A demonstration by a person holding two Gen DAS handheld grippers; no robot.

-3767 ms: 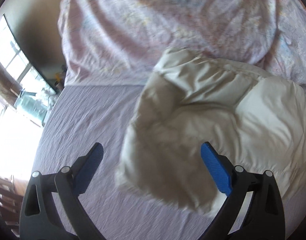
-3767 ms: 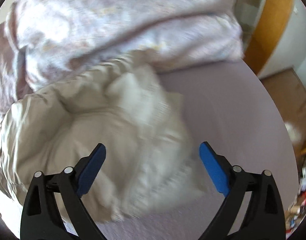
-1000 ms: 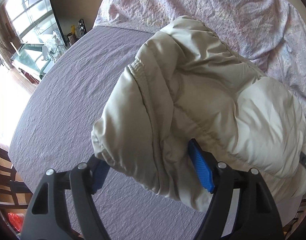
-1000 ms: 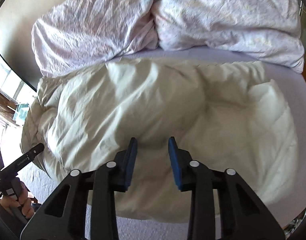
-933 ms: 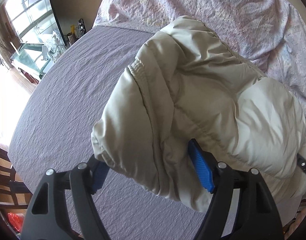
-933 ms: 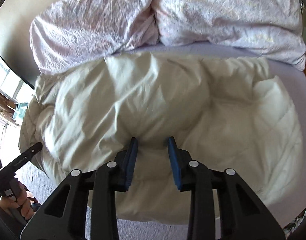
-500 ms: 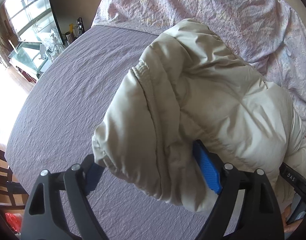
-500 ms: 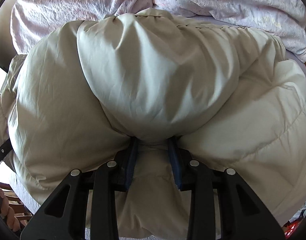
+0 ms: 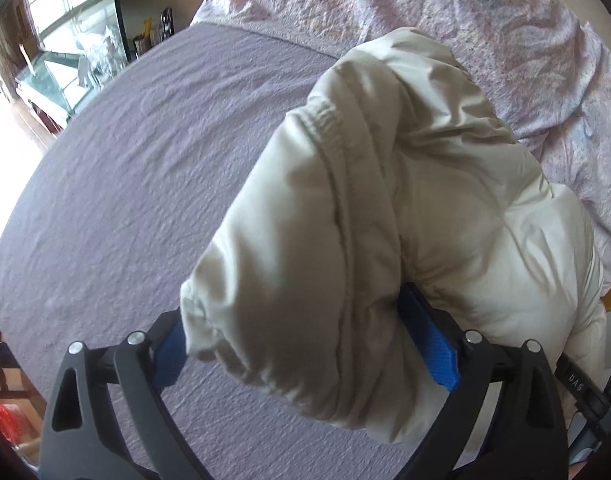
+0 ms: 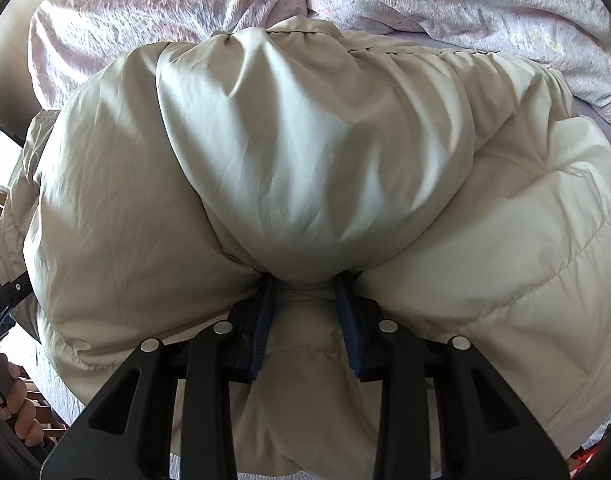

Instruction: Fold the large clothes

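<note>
Right gripper point(image 10: 307, 320) pinches a fold of the puffy cream padded jacket point(image 10: 305, 168) on the lilac bedsheet point(image 9: 145, 160).
Left gripper point(image 9: 305, 340) has just been opening, sleeve end between unpressed pads; mid-fold, I'd pull left clear next.

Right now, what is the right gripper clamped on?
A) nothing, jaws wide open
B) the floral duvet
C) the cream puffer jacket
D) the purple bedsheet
C: in the right wrist view the right gripper stands with narrow jaws pinching a bunched fold of the cream puffer jacket, which bulges up over the blue pads; the floral duvet lies beyond, untouched.
</note>
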